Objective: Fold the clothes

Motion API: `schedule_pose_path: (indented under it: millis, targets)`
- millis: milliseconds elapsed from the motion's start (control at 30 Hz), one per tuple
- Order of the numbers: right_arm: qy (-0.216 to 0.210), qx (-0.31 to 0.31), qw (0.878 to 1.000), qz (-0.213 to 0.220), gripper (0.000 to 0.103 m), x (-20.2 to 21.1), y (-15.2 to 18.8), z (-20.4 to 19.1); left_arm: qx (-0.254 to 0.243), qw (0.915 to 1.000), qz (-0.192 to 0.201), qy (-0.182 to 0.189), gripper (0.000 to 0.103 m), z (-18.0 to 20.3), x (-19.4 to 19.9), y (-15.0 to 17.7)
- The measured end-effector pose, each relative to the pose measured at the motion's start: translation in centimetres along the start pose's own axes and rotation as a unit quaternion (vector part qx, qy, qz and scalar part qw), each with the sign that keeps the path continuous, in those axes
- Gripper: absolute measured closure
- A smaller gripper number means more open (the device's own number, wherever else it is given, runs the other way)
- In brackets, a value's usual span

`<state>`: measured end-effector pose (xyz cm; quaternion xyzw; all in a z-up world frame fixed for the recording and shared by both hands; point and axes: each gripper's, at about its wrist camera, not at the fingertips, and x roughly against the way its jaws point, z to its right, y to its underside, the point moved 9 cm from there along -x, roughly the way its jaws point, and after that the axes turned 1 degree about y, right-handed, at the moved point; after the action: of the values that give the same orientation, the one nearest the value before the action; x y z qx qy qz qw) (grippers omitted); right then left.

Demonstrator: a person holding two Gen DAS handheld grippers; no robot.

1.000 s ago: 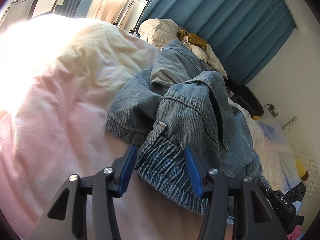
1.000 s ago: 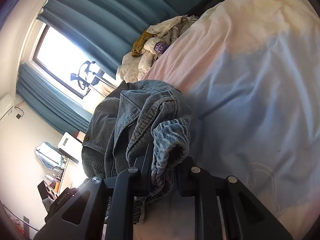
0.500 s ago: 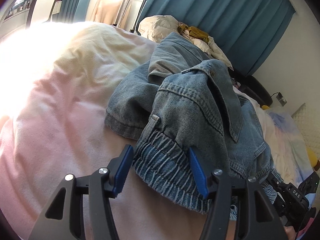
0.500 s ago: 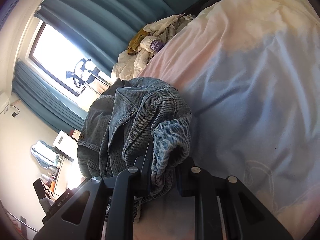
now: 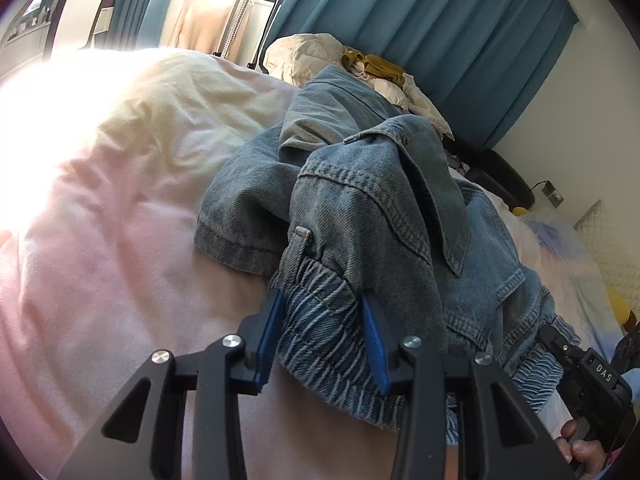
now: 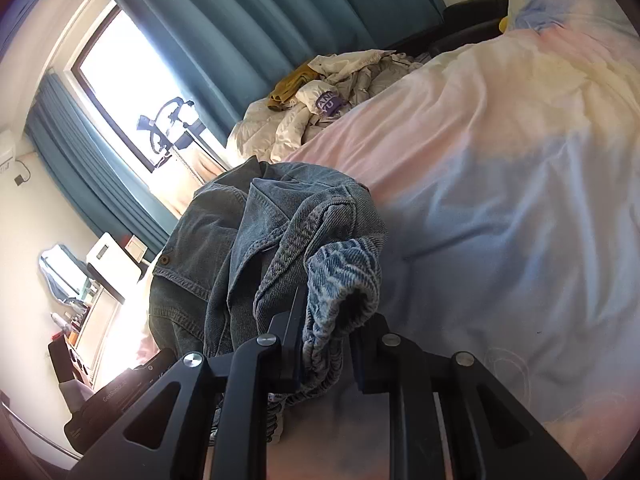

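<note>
A crumpled blue denim jacket (image 5: 360,208) lies heaped on the pink and pale blue bed cover (image 5: 100,240). My left gripper (image 5: 322,320) has its jaws closing, and the jacket's ribbed elastic hem (image 5: 320,332) fills the gap between the blue pads, touching both. In the right wrist view my right gripper (image 6: 332,320) is shut on another bunched stretch of the same hem (image 6: 344,276), with the jacket (image 6: 224,240) hanging over to its left. The right gripper's black body and the hand holding it show at the lower right of the left wrist view.
A pile of white and mustard clothes (image 5: 360,64) sits at the far edge of the bed, in front of teal curtains (image 5: 440,40). A clothes rack (image 5: 256,0) and a white chair (image 5: 80,8) stand by the window. A black seat (image 5: 504,172) is at the right.
The left jaws have narrowed onto the elastic hem, which was lying loosely between them. The right gripper has lifted slightly and rolled, still gripping its part of the hem.
</note>
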<state>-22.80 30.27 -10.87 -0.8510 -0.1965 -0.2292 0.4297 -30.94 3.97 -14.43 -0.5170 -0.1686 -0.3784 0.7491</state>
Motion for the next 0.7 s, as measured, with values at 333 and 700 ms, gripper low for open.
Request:
schedule_pose_path:
  millis: [333,700]
  targets:
    - [0.0,0.003,1.0,0.01,0.086,0.3,-0.7,-0.2,-0.007,0.9996,0.025,-0.007,0.08,0.7,2.1,0.5]
    - [-0.015,-0.002,0.997,0.073,0.09,7.2,-7.1,-1.1,-0.037,0.9961,0.008,0.08,0.088,10.0,9.9,7.8]
